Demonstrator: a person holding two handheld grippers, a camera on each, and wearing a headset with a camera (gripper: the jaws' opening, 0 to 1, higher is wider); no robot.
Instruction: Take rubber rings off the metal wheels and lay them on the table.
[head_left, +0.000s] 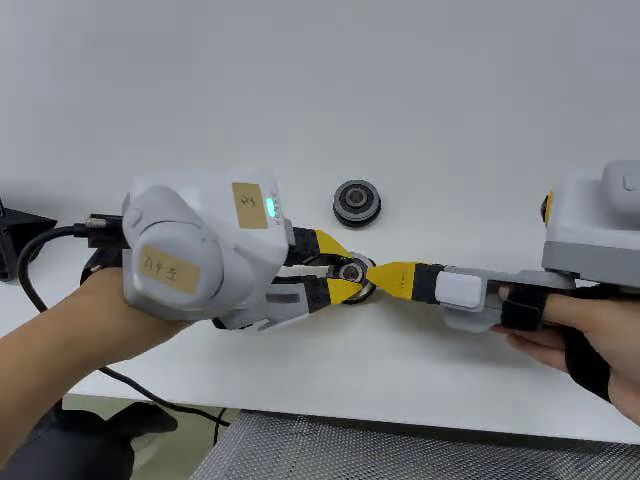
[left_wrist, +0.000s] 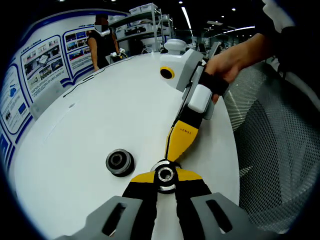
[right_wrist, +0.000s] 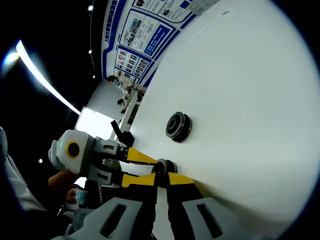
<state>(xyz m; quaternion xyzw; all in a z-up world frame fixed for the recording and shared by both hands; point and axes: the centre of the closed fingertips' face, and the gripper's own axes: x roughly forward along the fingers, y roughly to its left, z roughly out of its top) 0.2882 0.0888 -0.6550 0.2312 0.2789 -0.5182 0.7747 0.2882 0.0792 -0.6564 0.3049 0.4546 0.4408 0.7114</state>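
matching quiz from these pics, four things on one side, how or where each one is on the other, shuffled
1 left gripper
2 right gripper
3 held wheel
4 spare wheel

a lies alone on the table
b shut tips meet the held wheel's rim
c sits between yellow jaws
d clamps the held wheel on two sides

Pairs: 1-d, 2-b, 3-c, 4-a

Open tabletop (head_left: 450, 120) beyond 1 loose wheel (head_left: 357, 202); cable (head_left: 55, 233) at left edge.
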